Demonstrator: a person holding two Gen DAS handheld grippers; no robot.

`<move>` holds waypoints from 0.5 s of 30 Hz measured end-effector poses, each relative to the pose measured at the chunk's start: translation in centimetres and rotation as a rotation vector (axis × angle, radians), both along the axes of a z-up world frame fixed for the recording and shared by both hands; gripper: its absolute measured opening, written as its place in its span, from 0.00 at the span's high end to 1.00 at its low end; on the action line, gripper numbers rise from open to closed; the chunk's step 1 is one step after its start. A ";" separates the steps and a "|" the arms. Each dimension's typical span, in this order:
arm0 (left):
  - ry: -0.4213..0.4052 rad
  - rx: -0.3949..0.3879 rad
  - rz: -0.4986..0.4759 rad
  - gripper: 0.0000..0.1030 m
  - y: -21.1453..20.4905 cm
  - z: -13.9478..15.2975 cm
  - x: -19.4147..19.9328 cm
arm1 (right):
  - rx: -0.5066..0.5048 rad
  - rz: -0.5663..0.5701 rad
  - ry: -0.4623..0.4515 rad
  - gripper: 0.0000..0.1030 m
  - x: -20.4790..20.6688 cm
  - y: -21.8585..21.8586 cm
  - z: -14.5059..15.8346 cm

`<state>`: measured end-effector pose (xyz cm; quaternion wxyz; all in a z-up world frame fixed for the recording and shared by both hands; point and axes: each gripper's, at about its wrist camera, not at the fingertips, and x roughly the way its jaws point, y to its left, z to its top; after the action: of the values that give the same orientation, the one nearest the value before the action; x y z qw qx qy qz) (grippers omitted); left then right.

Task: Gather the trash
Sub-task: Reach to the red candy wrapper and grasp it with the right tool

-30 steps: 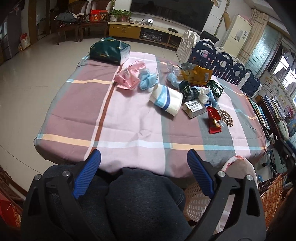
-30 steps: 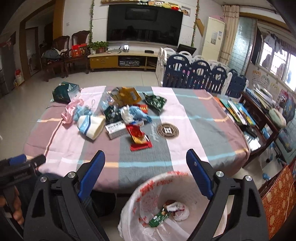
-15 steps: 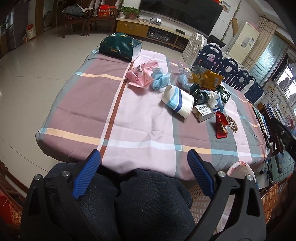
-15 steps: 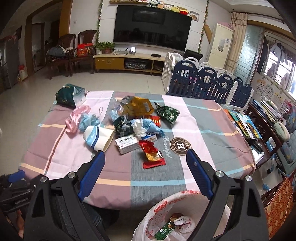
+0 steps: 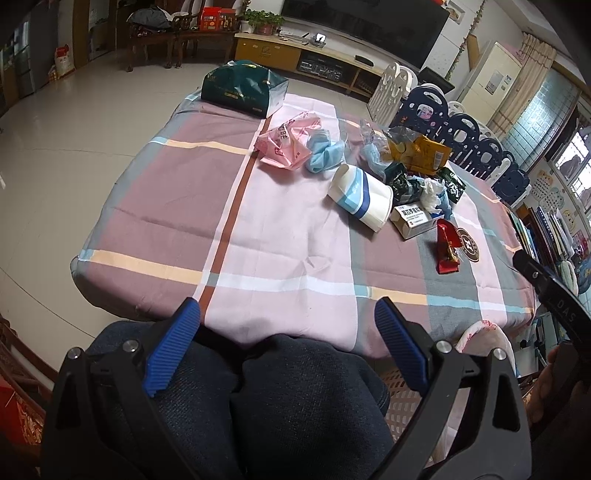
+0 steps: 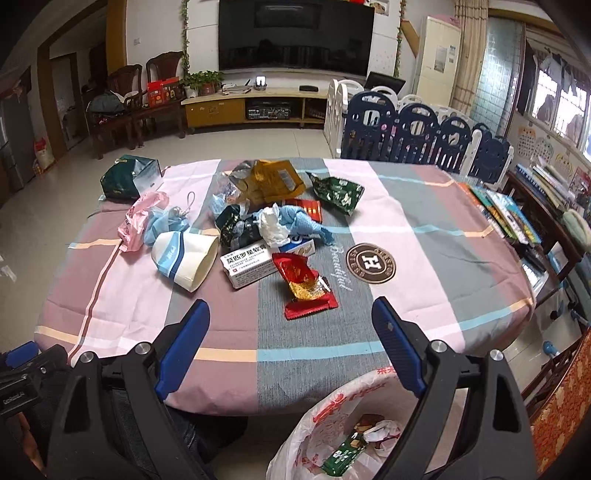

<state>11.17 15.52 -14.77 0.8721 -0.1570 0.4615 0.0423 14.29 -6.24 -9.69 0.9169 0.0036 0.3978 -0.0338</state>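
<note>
Far beyond the fingers a television (image 6: pixel 293 35) hangs above a low cabinet (image 6: pixel 255 107). Right of it stands a playpen fence (image 6: pixel 421 134); books (image 6: pixel 517 218) lie far right, chairs (image 6: pixel 129 99) far left.

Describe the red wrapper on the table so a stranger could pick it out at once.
Start at the round brown emblem printed on the grey stripe of the tablecloth. Just left of it lies the red wrapper, torn open with gold foil showing. It is the piece of litter nearest the table's front edge, below the white medicine box.
</note>
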 end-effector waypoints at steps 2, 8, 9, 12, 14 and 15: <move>-0.002 -0.002 0.006 0.08 0.2 -0.1 0.0 | 0.017 0.007 -0.005 0.15 0.4 -0.3 -0.6; 0.003 -0.012 0.029 0.08 1.0 -0.8 0.3 | 0.031 0.060 0.016 0.15 3.6 -0.7 -3.6; 0.004 -0.013 0.035 0.08 1.1 -0.9 0.4 | 0.029 0.067 0.033 0.15 4.3 -0.8 -4.3; 0.002 -0.012 0.044 0.08 1.4 -1.0 1.0 | 0.011 0.080 0.057 0.15 6.0 -0.8 -5.8; 0.007 -0.005 0.048 0.08 1.6 -1.0 2.1 | -0.024 0.076 0.064 0.15 7.1 -0.8 -7.0; 0.005 -0.006 0.050 0.08 1.8 -1.0 2.6 | -0.035 0.074 0.071 0.15 7.6 -0.9 -7.6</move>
<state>13.78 17.29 -15.78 0.8691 -0.1709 0.4598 0.0633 21.90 -7.12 -17.30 0.9028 -0.0281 0.4292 -0.0070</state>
